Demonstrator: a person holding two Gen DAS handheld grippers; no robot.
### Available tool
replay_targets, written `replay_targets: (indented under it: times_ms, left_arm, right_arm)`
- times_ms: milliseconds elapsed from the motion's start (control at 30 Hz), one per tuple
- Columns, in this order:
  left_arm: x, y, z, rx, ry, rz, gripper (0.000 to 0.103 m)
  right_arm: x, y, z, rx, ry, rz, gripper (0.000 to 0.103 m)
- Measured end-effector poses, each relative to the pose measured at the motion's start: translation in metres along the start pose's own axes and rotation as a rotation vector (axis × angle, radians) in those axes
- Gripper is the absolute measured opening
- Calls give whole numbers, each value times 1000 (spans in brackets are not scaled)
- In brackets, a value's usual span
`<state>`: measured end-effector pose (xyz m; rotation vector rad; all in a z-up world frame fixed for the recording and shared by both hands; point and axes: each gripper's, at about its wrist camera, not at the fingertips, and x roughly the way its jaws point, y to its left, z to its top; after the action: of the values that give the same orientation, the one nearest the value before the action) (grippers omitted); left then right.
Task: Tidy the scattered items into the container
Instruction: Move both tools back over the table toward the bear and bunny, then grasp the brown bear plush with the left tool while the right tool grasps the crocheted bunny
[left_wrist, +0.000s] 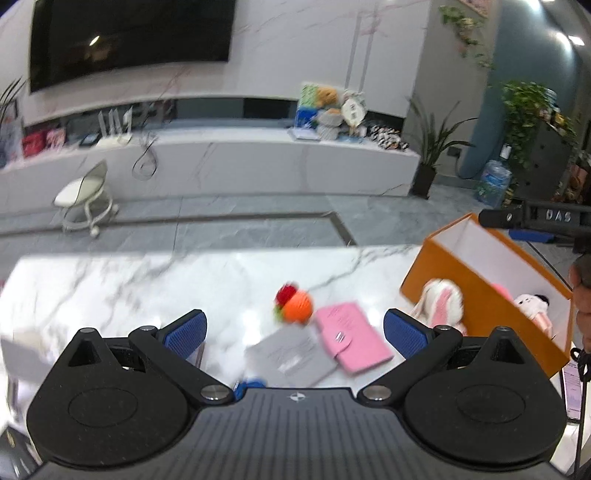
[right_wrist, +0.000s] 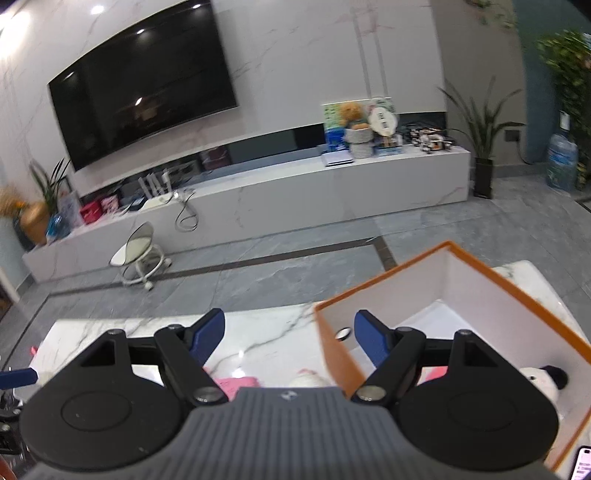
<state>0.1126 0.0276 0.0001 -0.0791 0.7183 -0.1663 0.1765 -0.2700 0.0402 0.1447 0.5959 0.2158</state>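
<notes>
On the white marble table lie an orange-and-red knitted toy, a pink wallet and a grey booklet. My left gripper hangs open above them, nothing between its blue pads. An orange box with a white inside stands to the right. A white bunny plush with pink ears leans at its left wall, outside it. A white-and-black plush lies inside the box. My right gripper is open and empty, straddling the box's left wall.
The table's far edge drops to a grey tiled floor with a small white stool. The right gripper's black body shows above the box in the left wrist view. A phone lies at the lower right.
</notes>
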Motion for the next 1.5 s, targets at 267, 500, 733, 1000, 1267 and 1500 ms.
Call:
replay_targets:
  times_ms: [267, 500, 733, 1000, 1267, 1500]
  left_arm:
    - [24, 12, -51, -9, 141, 2, 103]
    - [40, 21, -73, -44, 206, -21, 103]
    - [53, 22, -77, -65, 236, -20, 103]
    - [66, 29, -81, -87, 273, -4, 103]
    - [88, 36, -88, -148, 321, -21, 103]
    - [93, 30, -89, -97, 319, -14, 103]
  right_arm:
    - [16, 21, -15, -94, 52, 0, 80]
    - [37, 26, -38, -191, 143, -23, 80]
    - [58, 33, -59, -234, 214, -47, 80]
    - [77, 18, -83, -272, 279, -98, 80]
    - [95, 4, -96, -284, 305, -139, 84]
    - [102, 10, -98, -313, 298, -137, 81]
